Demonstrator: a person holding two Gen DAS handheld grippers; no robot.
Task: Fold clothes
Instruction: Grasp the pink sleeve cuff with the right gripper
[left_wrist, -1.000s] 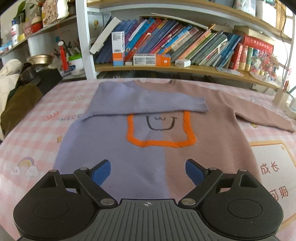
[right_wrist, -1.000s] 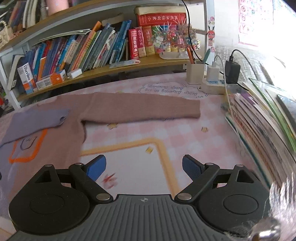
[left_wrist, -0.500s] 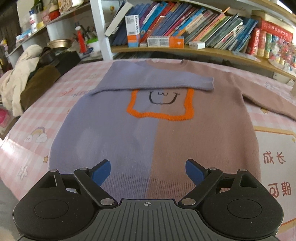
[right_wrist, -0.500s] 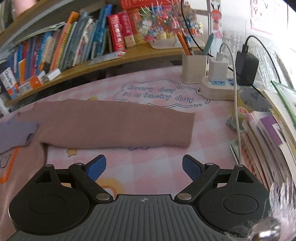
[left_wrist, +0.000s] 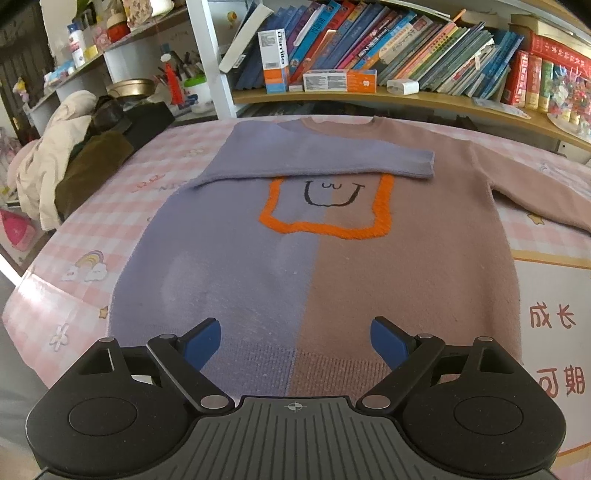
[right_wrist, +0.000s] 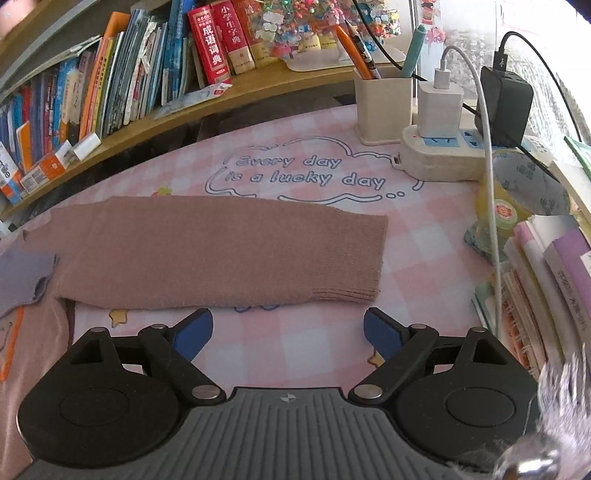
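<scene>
My left gripper (left_wrist: 295, 341) stands wide open with nothing between its blue pads (left_wrist: 201, 343); it points down over the ribbed hem of the sweater (left_wrist: 314, 273). The sweater lies flat, front up, on the tabletop (left_wrist: 110, 221), which is covered in a pink checked cloth. Its body is split down the middle, purple on one half and dusty pink-brown on the other, with an orange outlined shape (left_wrist: 327, 206) and a black smiling mouth on the chest. The purple sleeve (left_wrist: 332, 162) is folded across the chest, its cuff reaching onto the pink-brown half and lying just above the orange outline. A heap of other clothes (left_wrist: 62, 162) sits at the tabletop's far left edge, apart from the sweater. A shelf of books (left_wrist: 388, 44) runs behind.

My right gripper (right_wrist: 288, 334) is likewise wide open and holds nothing. It hangs over bare checked cloth just short of the pink-brown sleeve (right_wrist: 221, 254), which lies stretched out flat and unfolded, its cuff toward the right of the right wrist view. The sleeve's lower edge sits just beyond the fingertips; I cannot tell whether they touch it. Printed lettering (right_wrist: 299, 171) shows on the cloth beyond the sleeve. A pen holder (right_wrist: 384, 107), a power strip (right_wrist: 443, 158) with chargers plugged in, and a stack of books (right_wrist: 546, 288) stand to the right, apart from the sleeve.
</scene>
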